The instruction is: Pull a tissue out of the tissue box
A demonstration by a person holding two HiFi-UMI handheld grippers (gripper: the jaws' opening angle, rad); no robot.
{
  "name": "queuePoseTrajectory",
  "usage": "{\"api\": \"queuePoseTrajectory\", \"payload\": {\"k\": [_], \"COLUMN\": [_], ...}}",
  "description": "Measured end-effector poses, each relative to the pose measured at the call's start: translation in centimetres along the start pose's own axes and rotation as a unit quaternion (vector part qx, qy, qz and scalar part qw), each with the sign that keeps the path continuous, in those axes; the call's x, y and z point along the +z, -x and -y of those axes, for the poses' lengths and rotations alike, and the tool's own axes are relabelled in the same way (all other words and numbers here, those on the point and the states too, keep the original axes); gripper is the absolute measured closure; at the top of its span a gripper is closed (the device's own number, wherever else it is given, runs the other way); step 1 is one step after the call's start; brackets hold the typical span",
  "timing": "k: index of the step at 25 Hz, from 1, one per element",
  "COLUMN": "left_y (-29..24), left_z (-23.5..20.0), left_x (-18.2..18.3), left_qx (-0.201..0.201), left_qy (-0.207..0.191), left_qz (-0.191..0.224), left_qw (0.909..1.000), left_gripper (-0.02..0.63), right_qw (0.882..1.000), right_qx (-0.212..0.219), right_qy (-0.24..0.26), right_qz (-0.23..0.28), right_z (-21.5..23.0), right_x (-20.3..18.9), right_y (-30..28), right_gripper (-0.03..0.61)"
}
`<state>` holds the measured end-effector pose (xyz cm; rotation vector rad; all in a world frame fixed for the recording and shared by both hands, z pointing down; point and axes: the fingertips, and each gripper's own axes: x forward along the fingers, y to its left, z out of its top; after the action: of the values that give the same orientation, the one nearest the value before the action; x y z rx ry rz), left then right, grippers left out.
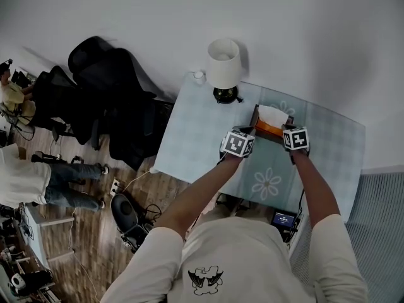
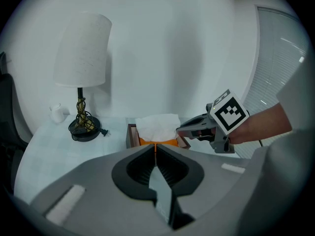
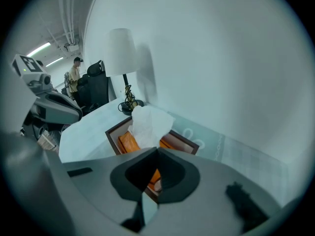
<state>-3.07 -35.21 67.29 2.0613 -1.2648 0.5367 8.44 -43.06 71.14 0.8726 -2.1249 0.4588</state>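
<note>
Here, the right gripper's (image 3: pixel 158 150) jaws pinch crumpled white tissue (image 3: pixel 147 124) atop its rectangular box (image 3: pixel 184 142); the left gripper's (image 2: pixel 155 149) press together.

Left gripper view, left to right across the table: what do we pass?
small white cup → lamp → tissue box → right gripper

White tissue (image 1: pixel 273 115) rising from its tissue box (image 1: pixel 267 130)
Brown box, orange inside, right of centre in the head view; tissue crumpled, upright.
</note>
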Motion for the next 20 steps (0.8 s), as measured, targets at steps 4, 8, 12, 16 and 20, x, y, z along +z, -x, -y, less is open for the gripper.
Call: {"api": "queuePoseTrajectory", "payload": {"k": [4, 8, 12, 16, 20], "left_y": [0.1, 0.3, 0.7, 0.8, 1.0], "left_z": [0.2, 0.5, 1.0, 1.3, 1.3], "left_x": [-0.1, -0.2, 0.2, 0.3, 0.0], "left_qx": [0.001, -0.001, -0.001, -0.002, -0.001], "left_qy": [0.000, 0.002, -0.002, -0.006, -0.005], "left_qz": [0.001, 0.003, 0.008, 0.010, 0.011], "left_qw": [1.0000, 1.0000, 1.0000, 0.9999, 0.9999], "left_gripper": [0.598, 0.598, 0.598, 0.598, 0.598], "right_qw": [1.000, 0.999, 0.998, 0.997, 0.994], "right_qx": [0.002, -0.002, -0.010, -0.014, -0.019], "right_qy": [0.001, 0.001, -0.005, -0.007, -0.004], "right_qz": [0.018, 0.038, 0.054, 0.080, 0.104], "right_z": [-0.6, -0.9, -0.5, -0.4, -0.5], "right_x": [0.7, 1.7, 2.5, 3.4, 4.5], "right_y": [1.3, 2.8, 4.5, 6.6, 8.5], "right_gripper": [0.566, 0.566, 0.566, 0.566, 0.566]}}
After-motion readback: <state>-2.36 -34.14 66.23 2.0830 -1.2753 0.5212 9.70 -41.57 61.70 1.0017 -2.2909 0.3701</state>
